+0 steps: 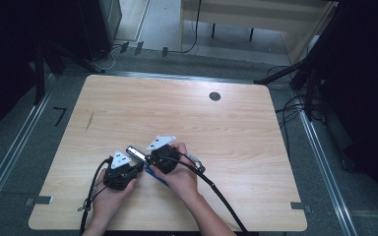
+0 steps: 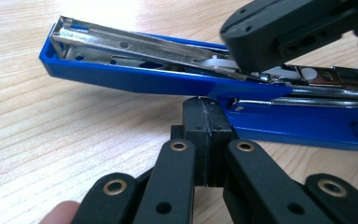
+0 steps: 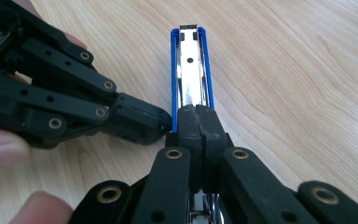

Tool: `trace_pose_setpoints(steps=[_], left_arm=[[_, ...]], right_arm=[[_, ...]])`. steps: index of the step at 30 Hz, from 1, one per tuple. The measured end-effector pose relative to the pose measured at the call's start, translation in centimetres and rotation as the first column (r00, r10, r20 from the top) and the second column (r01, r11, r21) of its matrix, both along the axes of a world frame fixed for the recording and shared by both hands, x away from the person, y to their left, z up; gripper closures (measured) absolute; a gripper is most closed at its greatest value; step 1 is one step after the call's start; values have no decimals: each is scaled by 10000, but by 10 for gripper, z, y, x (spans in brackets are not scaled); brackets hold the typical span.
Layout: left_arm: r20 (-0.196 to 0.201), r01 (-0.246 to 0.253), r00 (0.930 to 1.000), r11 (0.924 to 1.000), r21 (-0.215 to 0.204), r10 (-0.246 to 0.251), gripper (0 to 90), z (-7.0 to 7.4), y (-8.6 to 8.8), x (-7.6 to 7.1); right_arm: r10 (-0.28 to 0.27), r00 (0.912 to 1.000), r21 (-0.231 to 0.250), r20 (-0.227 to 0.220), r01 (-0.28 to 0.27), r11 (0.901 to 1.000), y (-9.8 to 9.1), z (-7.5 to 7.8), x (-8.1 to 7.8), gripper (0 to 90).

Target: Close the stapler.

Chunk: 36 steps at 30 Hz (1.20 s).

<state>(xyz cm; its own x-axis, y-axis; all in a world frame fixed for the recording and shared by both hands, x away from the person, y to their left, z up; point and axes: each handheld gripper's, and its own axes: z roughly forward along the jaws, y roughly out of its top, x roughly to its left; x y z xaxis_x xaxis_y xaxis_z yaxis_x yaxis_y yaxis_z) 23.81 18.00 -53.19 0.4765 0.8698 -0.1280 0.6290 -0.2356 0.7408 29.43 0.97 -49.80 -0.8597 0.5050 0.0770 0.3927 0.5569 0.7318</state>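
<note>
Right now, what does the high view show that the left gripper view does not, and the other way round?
High view: the whole wooden table with a dark round hole near its far edge, the floor and cables around it, both of the person's hands, and a grey plate on each tool.

Left gripper view: close detail of the blue stapler, opened, its metal staple channel exposed; the left tongs shut, tips right at its blue side; the right tongs on top of the channel.

Both: the stapler, both tongs and the wood surface.
</note>
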Motion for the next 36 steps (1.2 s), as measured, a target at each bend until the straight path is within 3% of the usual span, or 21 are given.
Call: trace_pose_setpoints(steps=[11, 23, 30, 36], left_arm=[[132, -30, 9999, 9999, 102, 28, 900, 0, -4, -1], [399, 24, 9992, 9992, -407, -8, 900, 4, -4, -4], [617, 453, 9972, 9972, -589, -417, 900, 7, -10, -13], [803, 898, 9932, 9941, -613, -847, 900, 7, -25, -24]], right_arm=[[-79, 9999, -4, 78, 79, 10000, 1, 1, 1, 900], [-28, 9996, 138, 275, 25, 9999, -1, 9, -3, 900], [33, 9989, 122, 471, -39, 9999, -5, 15, -7, 900], [-27, 9984, 96, 566, 22, 10000, -9, 19, -10, 900]])
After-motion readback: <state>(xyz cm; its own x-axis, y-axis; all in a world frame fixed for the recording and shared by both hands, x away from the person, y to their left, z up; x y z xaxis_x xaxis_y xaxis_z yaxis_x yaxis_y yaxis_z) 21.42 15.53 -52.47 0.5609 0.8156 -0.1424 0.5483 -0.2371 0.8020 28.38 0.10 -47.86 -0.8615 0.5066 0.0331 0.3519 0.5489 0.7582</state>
